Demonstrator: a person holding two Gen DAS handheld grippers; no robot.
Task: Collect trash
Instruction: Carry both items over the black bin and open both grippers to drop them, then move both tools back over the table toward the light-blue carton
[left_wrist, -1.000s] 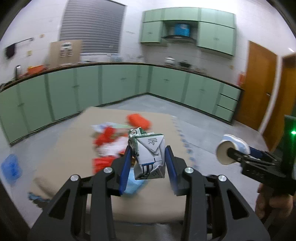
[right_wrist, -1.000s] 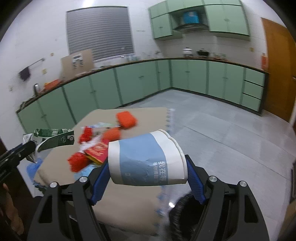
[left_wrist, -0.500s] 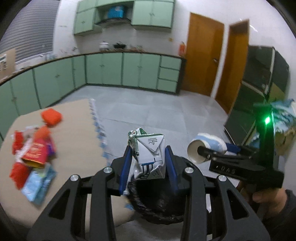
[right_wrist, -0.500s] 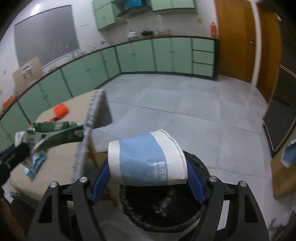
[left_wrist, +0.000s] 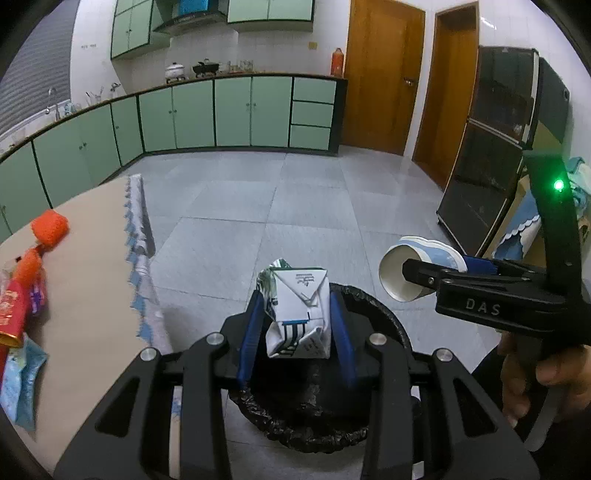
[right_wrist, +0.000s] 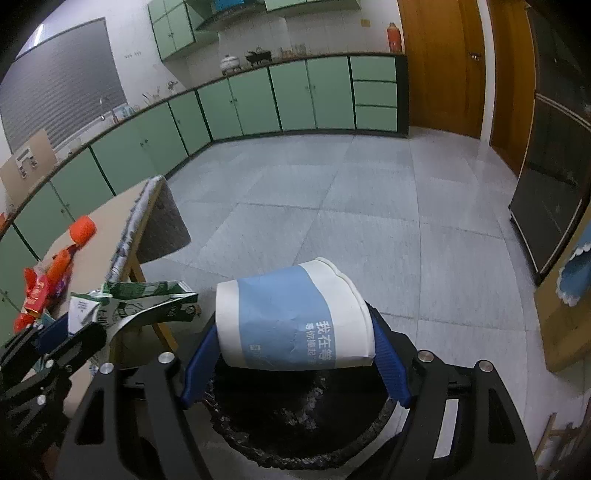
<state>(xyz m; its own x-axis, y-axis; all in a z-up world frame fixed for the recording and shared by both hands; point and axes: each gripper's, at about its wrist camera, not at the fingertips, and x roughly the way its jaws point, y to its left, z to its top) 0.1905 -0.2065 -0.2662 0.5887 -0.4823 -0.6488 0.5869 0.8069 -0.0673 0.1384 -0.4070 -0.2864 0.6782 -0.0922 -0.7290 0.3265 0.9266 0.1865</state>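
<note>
My left gripper (left_wrist: 297, 325) is shut on a crushed white and green milk carton (left_wrist: 299, 314) and holds it above the black-lined trash bin (left_wrist: 384, 317). The carton also shows in the right wrist view (right_wrist: 129, 302). My right gripper (right_wrist: 293, 339) is shut on a blue and white paper cup (right_wrist: 291, 317), lying sideways over the same bin (right_wrist: 295, 435). The cup shows in the left wrist view (left_wrist: 417, 266) to the right of the carton.
A beige-covered table (left_wrist: 85, 280) stands to the left with several pieces of trash: orange wads (left_wrist: 50, 229), a red packet (left_wrist: 13, 314), a blue wrapper (left_wrist: 18, 380). Green cabinets line the far wall. Grey tiled floor lies beyond the bin. A dark cabinet (left_wrist: 498, 147) stands at right.
Both grippers have swung right, away from the table, and now hold the carton and the cup over the trash bin. Both stay shut on their items.
</note>
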